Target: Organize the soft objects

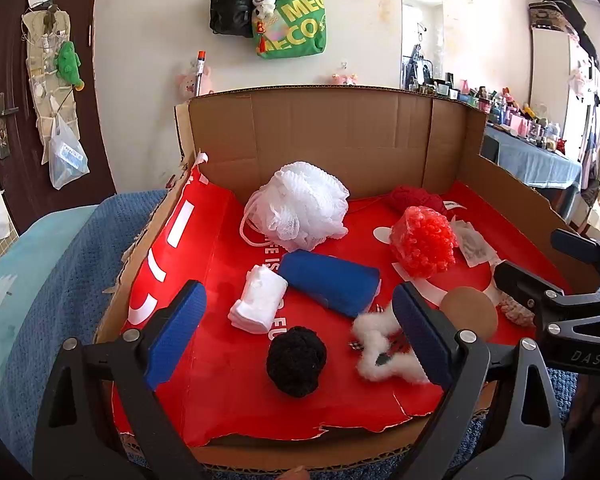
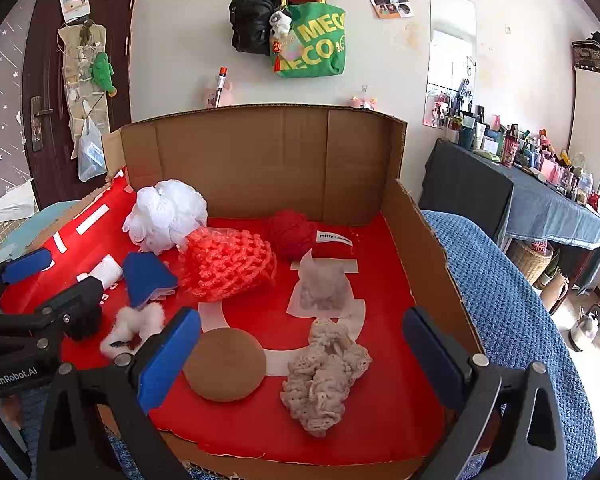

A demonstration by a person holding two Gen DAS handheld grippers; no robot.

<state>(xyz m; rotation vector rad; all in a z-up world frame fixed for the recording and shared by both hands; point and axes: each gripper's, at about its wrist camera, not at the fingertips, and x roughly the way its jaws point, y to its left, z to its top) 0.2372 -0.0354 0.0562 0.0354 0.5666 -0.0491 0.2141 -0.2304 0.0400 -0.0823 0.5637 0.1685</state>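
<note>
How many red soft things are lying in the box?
2. A red mesh puff sits mid-box beside the white puff; a red yarn ball lies behind it by the back wall. Others may be hidden.

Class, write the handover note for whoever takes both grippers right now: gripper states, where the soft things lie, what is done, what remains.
Left gripper: jaws open, empty, over the black yarn ball.
Right gripper: jaws open, empty, over the brown round pad and beige knit piece.
All items lie loose on the red liner of the cardboard box: white mesh pouf, blue roll, red mesh puff, red yarn.
Done: nothing visibly sorted.
Left: all grouping.
</note>
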